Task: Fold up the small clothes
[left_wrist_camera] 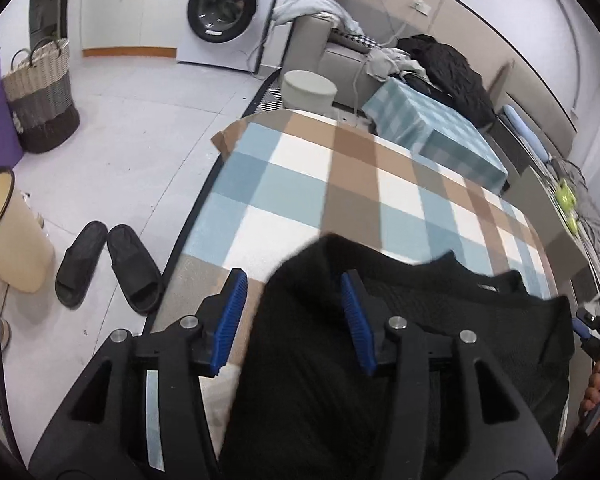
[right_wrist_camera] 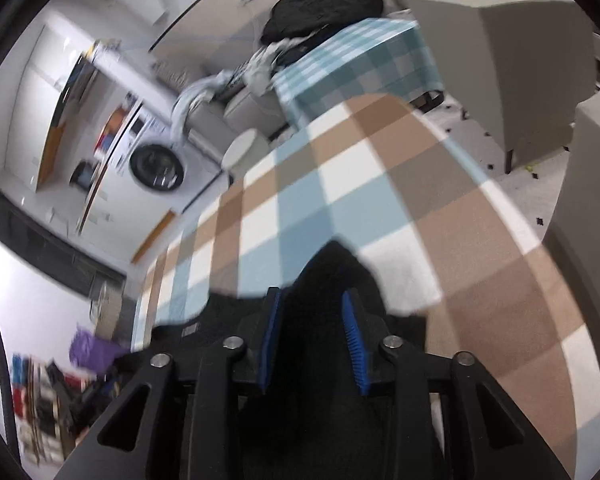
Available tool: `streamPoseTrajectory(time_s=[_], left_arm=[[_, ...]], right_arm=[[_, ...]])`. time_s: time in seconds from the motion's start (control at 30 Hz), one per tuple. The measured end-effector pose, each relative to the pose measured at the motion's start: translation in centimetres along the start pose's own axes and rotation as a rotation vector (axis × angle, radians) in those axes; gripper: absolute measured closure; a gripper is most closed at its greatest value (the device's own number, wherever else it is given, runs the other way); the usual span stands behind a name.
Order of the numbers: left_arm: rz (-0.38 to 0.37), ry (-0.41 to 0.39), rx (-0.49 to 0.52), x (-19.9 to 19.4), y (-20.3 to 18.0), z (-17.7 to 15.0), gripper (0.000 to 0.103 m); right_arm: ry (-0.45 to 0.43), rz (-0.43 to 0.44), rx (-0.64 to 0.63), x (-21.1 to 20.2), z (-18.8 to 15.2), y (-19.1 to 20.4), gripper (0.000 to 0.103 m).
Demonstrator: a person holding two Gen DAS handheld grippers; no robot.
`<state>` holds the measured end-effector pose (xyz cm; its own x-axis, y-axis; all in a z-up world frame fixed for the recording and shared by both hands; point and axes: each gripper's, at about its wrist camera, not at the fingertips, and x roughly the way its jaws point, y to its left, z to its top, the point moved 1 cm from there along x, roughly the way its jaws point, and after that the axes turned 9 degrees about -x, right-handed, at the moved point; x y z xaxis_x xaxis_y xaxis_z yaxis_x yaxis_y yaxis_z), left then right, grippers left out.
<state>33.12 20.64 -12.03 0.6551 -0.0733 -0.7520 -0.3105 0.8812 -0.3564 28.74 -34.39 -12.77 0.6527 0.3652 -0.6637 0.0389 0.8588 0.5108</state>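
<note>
A black knit garment [left_wrist_camera: 440,320] lies at the near end of the plaid-covered table [left_wrist_camera: 340,184]. My left gripper [left_wrist_camera: 294,300] is open, its blue pads wide apart; the garment's left sleeve drapes between and over the fingers. In the right wrist view the garment [right_wrist_camera: 332,272] bunches between the fingers of my right gripper [right_wrist_camera: 312,312], whose pads stand apart with black cloth filling the gap. The right gripper also shows at the left wrist view's right edge [left_wrist_camera: 592,332], at the garment's right side. The right wrist view is motion-blurred.
A washing machine [left_wrist_camera: 224,12], woven basket [left_wrist_camera: 40,96], beige bin [left_wrist_camera: 8,232] and black slippers [left_wrist_camera: 108,264] are on the floor to the left. A sofa with piled clothes [left_wrist_camera: 440,68] and a teal checked table [left_wrist_camera: 432,128] are beyond the table.
</note>
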Motion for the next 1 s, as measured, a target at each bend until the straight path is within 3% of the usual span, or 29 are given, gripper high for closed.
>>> streamPoseTrajectory(time_s=[0.07,0.27,0.3,0.33,0.37,0.47,0.57,0.67,0.73,0.8,1.0], left_arm=[[-0.009,-0.001,0.016,-0.6,-0.5,-0.6,0.051],[-0.029,0.002,0.039,-1.7,-1.9,-2.2,0.051],[-0.032,0.006,0.045,-1.8,-2.1,-2.4,0.051],[-0.035,0.009,0.046,-1.8,-2.2,-2.6,0.051],[-0.036,0.014,0.049,-1.8,-2.4,-2.8,0.051],[-0.028,0.022,0.063,-1.8,-2.7,-3.2,0.051],[-0.021,0.029,0.077,-1.5,-2.9,-3.4,0.051],[0.001,0.034,0.096,-0.8,-3.1,-3.3,0.051],[0.017,0.041,0.109,-0.2,-3.2,-3.1,0.051],[0.026,0.05,0.128,0.6,-3.6,-2.8,0.051],[0.148,0.128,0.284,4.9,-5.8,-3.2,0.049]], right_arm=[[0.026,0.024,-0.028,-0.3,-1.0,1.1,0.061],[0.118,0.088,-0.082,1.1,-3.3,4.0,0.059],[0.125,0.078,-0.084,1.6,-3.4,4.2,0.066],[0.135,0.068,-0.089,2.3,-3.5,4.4,0.09],[0.144,0.065,-0.091,2.9,-3.5,4.6,0.099],[0.1,0.098,-0.072,3.4,-2.3,5.0,0.1],[-0.002,0.044,-0.016,2.8,0.5,4.5,0.1],[-0.022,-0.016,0.049,3.0,2.1,3.4,0.092],[0.01,0.008,0.078,3.1,2.2,2.9,0.07],[-0.006,-0.004,0.048,2.4,1.9,3.0,0.06],[0.003,-0.035,-0.049,-0.3,0.2,2.9,0.056]])
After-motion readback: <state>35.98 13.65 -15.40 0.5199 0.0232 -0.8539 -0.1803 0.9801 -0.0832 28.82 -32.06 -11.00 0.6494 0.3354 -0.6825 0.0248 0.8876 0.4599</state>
